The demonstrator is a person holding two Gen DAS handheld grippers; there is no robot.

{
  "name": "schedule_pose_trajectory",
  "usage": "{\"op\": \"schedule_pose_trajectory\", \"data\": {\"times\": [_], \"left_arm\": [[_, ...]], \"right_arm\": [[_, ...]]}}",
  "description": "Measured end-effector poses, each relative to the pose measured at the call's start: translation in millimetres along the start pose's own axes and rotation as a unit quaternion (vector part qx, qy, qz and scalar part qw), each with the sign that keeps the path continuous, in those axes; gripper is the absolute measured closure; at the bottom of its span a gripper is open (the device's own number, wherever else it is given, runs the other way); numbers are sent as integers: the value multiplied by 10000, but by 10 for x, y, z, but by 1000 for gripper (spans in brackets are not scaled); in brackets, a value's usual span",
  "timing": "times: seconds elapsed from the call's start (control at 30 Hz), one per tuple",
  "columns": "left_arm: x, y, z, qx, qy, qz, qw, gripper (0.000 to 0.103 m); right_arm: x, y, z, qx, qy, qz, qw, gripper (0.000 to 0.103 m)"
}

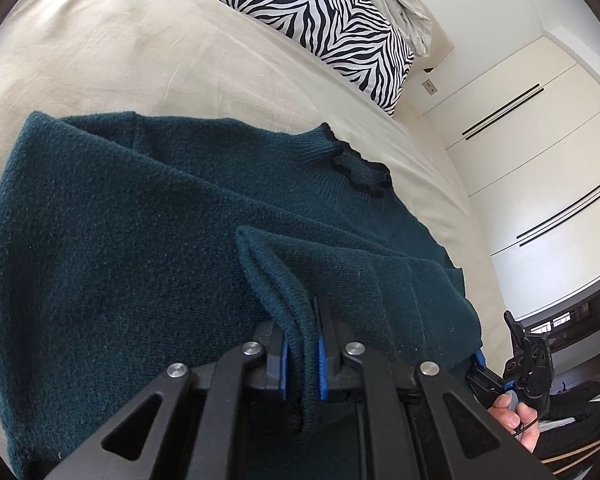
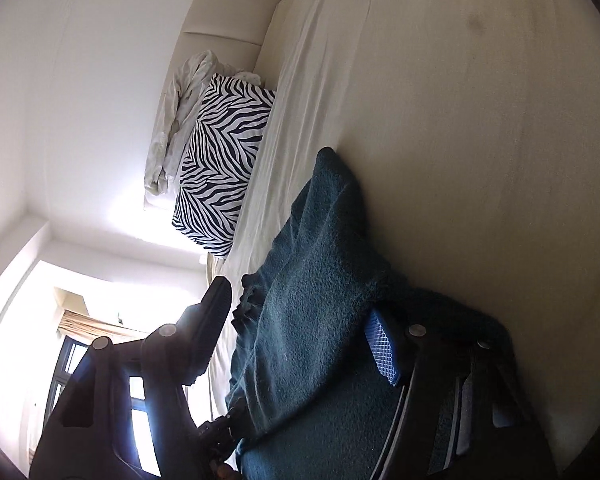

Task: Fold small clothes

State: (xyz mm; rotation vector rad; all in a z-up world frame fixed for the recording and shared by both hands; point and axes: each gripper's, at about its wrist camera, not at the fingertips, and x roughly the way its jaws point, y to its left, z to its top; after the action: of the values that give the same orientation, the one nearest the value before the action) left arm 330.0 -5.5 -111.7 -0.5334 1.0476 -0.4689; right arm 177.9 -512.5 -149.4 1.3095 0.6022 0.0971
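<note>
Cream-sheeted bed (image 1: 148, 60) under everything, zebra-striped black-and-white pillow (image 1: 324, 28) at the far end against a pale padded headboard (image 2: 220, 12), rumpled white bedding (image 2: 180, 108) beside it, white wardrobe doors (image 1: 540, 152) off to the right. Dark teal knitted sweater (image 1: 112, 240) spread on the sheet, ribbed neckline with a dark frilled edge (image 1: 360, 168) at the far right. Left gripper (image 1: 302, 352) pressed together on a doubled ribbed edge of the knit, likely cuff or hem, raised over the body panel. Right gripper (image 2: 304, 336) with jaws spread wide, knit lying between them; one blue pad (image 2: 382, 346) touching the fabric, the other finger clear of it. Judged partway through: one portion looks laid over the body already, a fold in hand, final halving and smoothing probably still ahead. Fabric thick, fuzzy, soft, holding rounded folds rather than sharp creases.
</note>
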Motion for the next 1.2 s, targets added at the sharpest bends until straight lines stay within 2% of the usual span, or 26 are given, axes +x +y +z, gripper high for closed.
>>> {"op": "schedule_pose_trajectory", "data": {"times": [0.1, 0.17, 0.27, 0.37, 0.47, 0.6, 0.7, 0.83, 0.97, 1.0, 1.1, 1.2], "left_arm": [[-2, 41, -1, 63, 7, -29, 10000, 88], [-24, 32, 2, 55, -48, -13, 10000, 88], [-88, -96, 37, 396, -265, 160, 9987, 88], [-168, -171, 106, 559, -455, 131, 9973, 88], [-231, -199, 147, 665, -607, 73, 9959, 88], [-46, -16, 119, 575, -359, 475, 9966, 86], [-38, 159, 40, 410, -534, 198, 9975, 86], [-27, 171, 20, 461, -605, 205, 9969, 85], [-29, 255, 6, 363, -643, 14, 9973, 85], [-20, 243, -3, 386, -655, 26, 9971, 85], [-11, 238, -18, 433, -694, 44, 9966, 85], [-1, 255, -23, 396, -701, -5, 9968, 85]], "right_arm": [[-127, -42, -14, 331, 150, 183, 9992, 39], [-296, -31, -78, 411, 169, 84, 9990, 38], [-519, 81, -149, 136, 200, 0, 9997, 37], [-592, 301, -100, -275, 119, -29, 9995, 37], [-485, 510, -43, -547, 169, -10, 9984, 37], [-251, 655, -63, -874, 322, -177, 9955, 37], [-48, 607, -48, -818, 543, -360, 9945, 37], [232, 582, 53, -920, 807, -455, 9914, 37], [575, 362, 265, -734, 1077, -593, 9897, 36], [610, 297, 323, -711, 1049, -702, 9894, 37], [607, 209, 498, -585, 800, -498, 9938, 37], [580, 225, 649, -599, 522, -623, 9949, 36]]}}
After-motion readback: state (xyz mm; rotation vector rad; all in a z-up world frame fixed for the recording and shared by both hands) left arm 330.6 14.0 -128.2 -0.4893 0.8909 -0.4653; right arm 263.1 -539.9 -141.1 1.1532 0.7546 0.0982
